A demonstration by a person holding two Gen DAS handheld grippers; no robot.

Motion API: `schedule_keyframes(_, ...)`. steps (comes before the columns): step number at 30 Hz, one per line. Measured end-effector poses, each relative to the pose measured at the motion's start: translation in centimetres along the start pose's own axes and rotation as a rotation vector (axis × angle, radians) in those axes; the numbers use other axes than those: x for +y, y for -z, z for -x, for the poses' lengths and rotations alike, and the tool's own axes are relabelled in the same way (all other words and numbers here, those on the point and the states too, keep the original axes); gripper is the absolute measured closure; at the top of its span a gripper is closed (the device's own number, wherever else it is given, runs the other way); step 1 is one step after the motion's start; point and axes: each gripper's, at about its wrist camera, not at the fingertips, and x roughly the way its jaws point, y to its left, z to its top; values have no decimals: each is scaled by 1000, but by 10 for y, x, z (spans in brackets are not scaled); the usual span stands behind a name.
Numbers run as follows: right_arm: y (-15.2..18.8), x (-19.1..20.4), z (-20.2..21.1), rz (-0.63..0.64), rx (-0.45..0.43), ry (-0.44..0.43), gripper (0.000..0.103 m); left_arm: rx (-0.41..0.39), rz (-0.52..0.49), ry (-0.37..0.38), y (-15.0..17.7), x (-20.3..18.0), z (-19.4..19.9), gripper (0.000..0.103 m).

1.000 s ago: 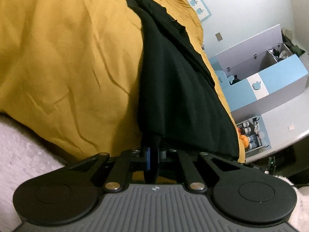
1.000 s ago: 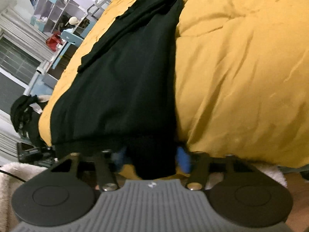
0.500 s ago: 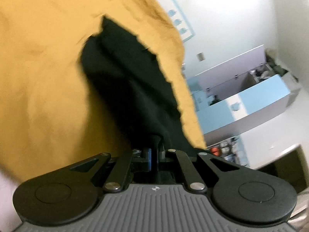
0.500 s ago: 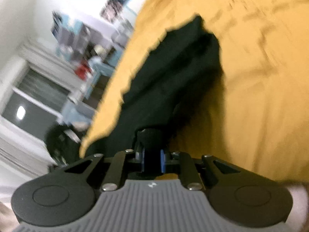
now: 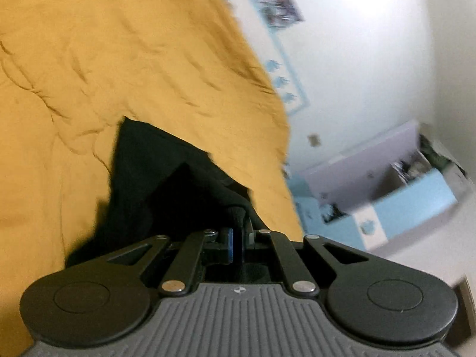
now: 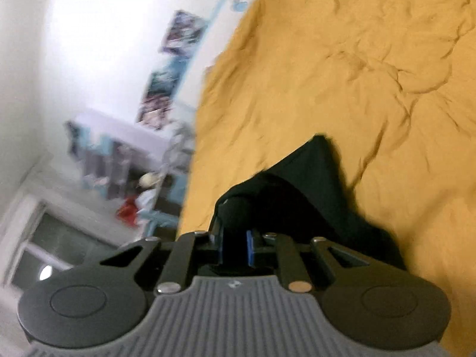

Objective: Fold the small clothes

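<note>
The left gripper (image 5: 237, 239) is clamped on an edge of the black garment (image 5: 166, 184), its blue pads pressed together with cloth between them. The right gripper (image 6: 235, 248) pinches a thicker bunch of the same garment (image 6: 309, 196) between its pads. The garment hangs from both grippers, and its far end lies on the yellow bedspread (image 5: 119, 68). Past the bed's edge, a blue and white cabinet (image 5: 410, 196) stands with open compartments; blurred items fill them, too unclear to name. Posters (image 6: 175, 68) hang on the wall.
</note>
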Motion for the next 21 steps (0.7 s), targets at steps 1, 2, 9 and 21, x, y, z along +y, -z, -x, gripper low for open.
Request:
schedule_keyframes(1,-8,-5,-18,-9,-7,30,94,-1,16,-17,-9,11,-18,99)
schedule_keyframes(2,-15,-11,-39,-15,-6,51,94,-5,27,-36,-15,18,-29,99)
schedule_keyframes(9,-42,-43,-125,-105,-65,170,90,11,91,-131,-46,58,-79,93)
schedule_keyframes(21,-19,-14,-56,295,-139,173,36,60,-208,-231,-28,17,8,47)
